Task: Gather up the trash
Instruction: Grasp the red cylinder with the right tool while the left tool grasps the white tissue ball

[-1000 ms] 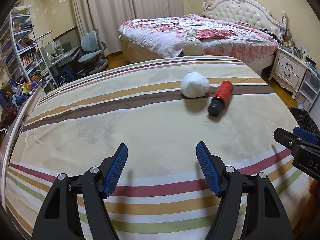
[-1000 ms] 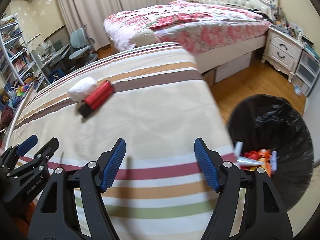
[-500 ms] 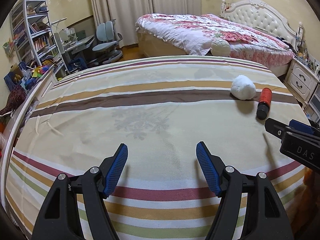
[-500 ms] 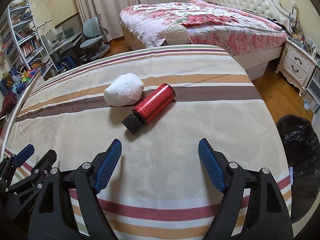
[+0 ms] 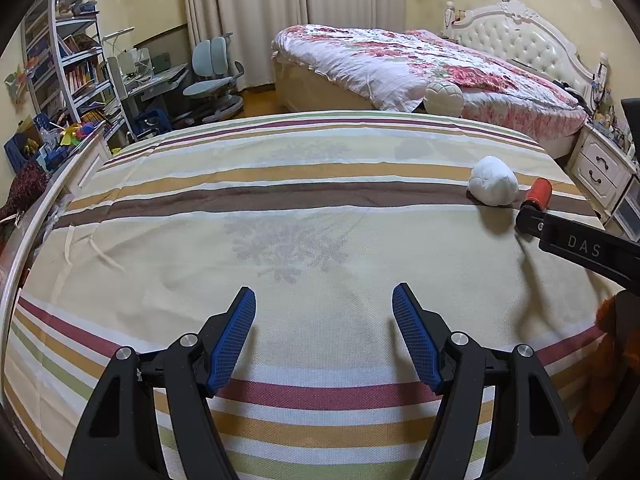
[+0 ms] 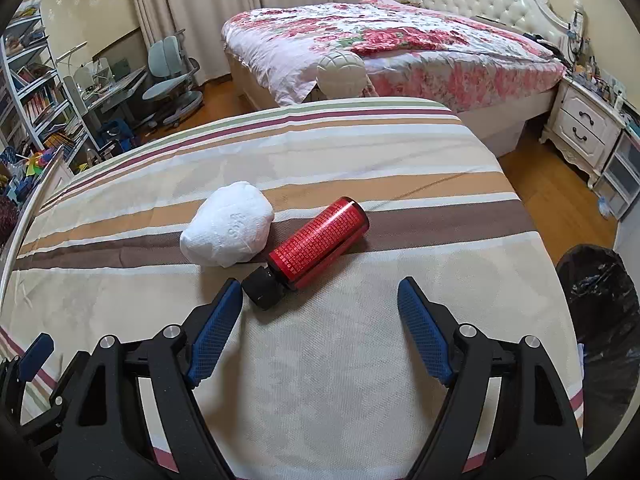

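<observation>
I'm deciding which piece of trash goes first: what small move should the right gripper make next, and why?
Probably ease the right gripper forward and slightly left so its open jaws straddle the red bottle. The bottle lies on its side just ahead, its black cap beside the left finger, nothing between the jaws yet; the white wad lies farther off.

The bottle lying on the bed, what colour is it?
The bottle is red with a black cap, seen best in the right wrist view.

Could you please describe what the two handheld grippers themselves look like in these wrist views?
Both the left gripper and the right gripper have angular black plastic arms with triangular cut-outs and silver pivot bolts. Their fingers end in blue, finely textured pads. Seen from the left view, the right gripper's side bears white lettering "DAS".
</observation>
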Tool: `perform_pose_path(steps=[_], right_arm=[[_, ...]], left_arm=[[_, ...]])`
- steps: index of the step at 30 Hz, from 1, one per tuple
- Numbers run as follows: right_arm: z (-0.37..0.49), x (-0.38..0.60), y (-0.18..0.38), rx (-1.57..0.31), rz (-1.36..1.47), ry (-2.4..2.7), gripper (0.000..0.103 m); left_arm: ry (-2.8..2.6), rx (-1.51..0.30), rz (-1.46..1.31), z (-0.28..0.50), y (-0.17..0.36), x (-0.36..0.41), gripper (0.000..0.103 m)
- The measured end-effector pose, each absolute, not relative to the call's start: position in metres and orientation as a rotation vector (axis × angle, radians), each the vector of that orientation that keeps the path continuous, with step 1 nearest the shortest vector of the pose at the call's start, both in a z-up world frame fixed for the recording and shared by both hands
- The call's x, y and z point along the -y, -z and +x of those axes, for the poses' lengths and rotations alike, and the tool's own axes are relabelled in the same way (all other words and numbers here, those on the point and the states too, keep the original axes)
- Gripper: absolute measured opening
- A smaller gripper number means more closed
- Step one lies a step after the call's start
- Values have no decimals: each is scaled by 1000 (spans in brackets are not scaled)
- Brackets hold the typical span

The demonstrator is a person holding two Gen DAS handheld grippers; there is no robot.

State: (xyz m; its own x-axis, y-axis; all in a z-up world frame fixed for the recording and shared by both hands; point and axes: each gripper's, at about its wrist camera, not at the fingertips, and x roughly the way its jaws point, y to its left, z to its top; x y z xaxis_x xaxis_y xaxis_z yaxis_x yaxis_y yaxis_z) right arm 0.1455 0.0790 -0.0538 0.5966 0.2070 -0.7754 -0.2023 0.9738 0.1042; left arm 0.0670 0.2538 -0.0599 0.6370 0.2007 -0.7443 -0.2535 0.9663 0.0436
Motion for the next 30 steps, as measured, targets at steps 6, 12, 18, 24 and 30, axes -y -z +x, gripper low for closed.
perform_pose_path(steps=[6, 12, 18, 24, 30], right_arm=[[143, -68, 53, -901, 13, -211, 78], [138, -63, 50, -897, 39, -221, 78], [153, -71, 40, -868, 51, -209, 78], [173, -78, 51, -901, 33, -194, 66], [168, -78, 52, -890, -9, -209, 45]], left_arm=[[-250, -842, -74, 67, 60, -255, 69], [-252, -838, -81, 67, 59, -257, 69], [-255, -838, -81, 66, 59, -259, 69], [-254, -838, -79, 66, 60, -258, 69], [-244, -834, -66, 71, 60, -253, 69]])
